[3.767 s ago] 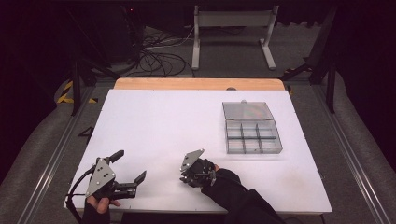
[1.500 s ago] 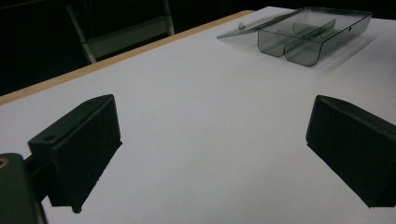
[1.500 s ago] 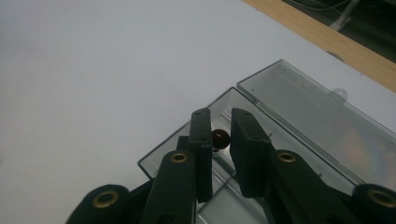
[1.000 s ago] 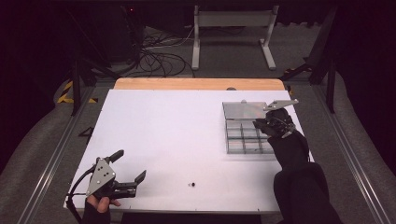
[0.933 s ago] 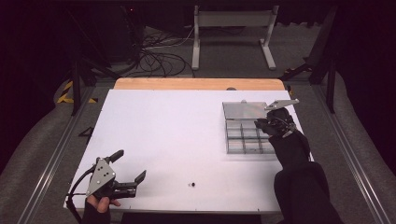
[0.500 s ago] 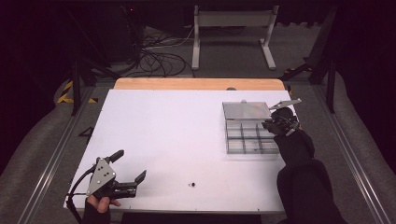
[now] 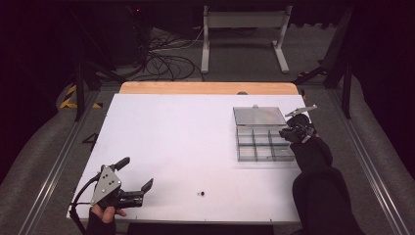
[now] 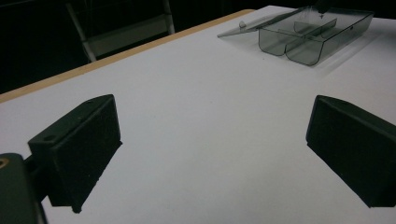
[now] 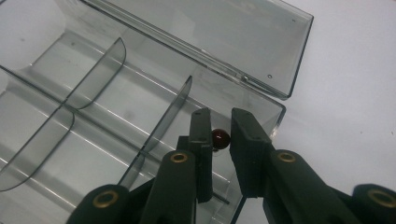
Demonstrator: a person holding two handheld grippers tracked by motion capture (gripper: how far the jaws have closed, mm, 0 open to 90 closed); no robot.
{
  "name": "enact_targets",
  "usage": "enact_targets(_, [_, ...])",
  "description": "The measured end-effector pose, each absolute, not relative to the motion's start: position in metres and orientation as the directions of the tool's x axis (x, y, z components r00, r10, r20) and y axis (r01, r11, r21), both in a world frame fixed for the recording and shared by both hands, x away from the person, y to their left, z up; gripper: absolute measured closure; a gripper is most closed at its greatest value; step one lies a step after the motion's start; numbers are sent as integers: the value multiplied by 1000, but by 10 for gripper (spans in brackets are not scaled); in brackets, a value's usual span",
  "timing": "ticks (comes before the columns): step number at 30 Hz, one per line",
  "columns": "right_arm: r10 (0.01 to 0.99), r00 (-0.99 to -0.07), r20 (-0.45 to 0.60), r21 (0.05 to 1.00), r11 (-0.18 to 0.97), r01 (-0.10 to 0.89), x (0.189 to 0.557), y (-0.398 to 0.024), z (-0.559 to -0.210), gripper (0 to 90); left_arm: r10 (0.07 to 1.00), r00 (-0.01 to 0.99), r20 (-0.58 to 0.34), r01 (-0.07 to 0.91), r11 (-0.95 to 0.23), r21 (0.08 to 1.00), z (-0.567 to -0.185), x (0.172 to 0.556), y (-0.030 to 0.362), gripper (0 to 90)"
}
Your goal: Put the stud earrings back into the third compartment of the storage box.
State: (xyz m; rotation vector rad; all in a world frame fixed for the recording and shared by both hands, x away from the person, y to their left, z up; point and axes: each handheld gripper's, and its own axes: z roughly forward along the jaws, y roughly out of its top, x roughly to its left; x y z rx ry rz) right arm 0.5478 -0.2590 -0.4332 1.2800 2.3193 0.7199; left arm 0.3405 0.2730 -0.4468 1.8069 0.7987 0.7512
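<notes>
The right gripper [image 9: 218, 133] is pinching a small dark red bead [image 9: 220, 137] between its black jaws, which are standing nearly closed on it. The bead is looking round, glossy and hard, and it is sitting at the tips of the jaws just above the far right compartment of the clear compartment box [image 9: 140, 121], close to the corner by the hinge. In the high view the right gripper [image 7: 293, 131] is hanging over the right edge of the box [image 7: 264, 146], at the far right of the white table [image 7: 186, 142].

The box is reading as thin smoky transparent plastic, with rounded dividers splitting it into small cells, and its flat lid [image 9: 219, 42] is lying open on the far side. Every cell in sight is looking empty, so this bead would be the first to go in; judging by that, the carry is done and only the release is left for it.

A second small dark bead [image 7: 200, 194] is lying on the table near its front edge, well apart from the box, and is waiting to be fetched.

The left gripper [image 7: 129, 178] is resting at the near left corner with its jaws standing wide and nothing between them; in the left gripper view its blocky matte black fingers [image 8: 79, 149] are framing bare, smooth tabletop.
</notes>
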Motion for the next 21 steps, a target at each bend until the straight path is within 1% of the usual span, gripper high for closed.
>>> enact_targets(3, [860,-503,-90,604,449,659,548,-260,-434,792,794,592,137,186,-300,936,-447,341,273,35])
enact_targets(4, [861,-501,-92,604,448,659,548,-260,-434,726,795,591,137,186,-300,936,-447,341,273,35])
enact_targets(5, [861,-501,-92,604,448,659,548,-260,-434,726,794,592,138,185,-300,936,-447,341,273,35])
enact_targets(10, [860,-501,-95,624,444,644,545,-259,-431,658,796,591,132,188,-295,937,-447,341,273,35])
enact_targets(12, [858,-505,-94,635,443,633,542,-258,-427,605,797,591,128,190,-291,938,-447,340,273,35])
enact_targets(13, [858,-505,-94,635,443,633,542,-258,-427,605,797,591,128,189,-292,938,-447,340,273,35])
enact_targets(15, [853,-513,-95,644,446,621,539,-256,-424,584,796,591,129,189,-292,937,-447,340,273,35])
enact_targets(18, [835,-543,-88,672,452,586,531,-250,-416,515,797,591,128,189,-291,938,-447,340,273,35])
enact_targets(19, [835,-543,-88,672,452,586,531,-250,-416,515,796,591,127,189,-290,938,-447,340,273,35])
enact_targets(21, [824,-560,-90,683,460,567,526,-245,-411,482,796,591,128,189,-291,938,-447,340,273,35])
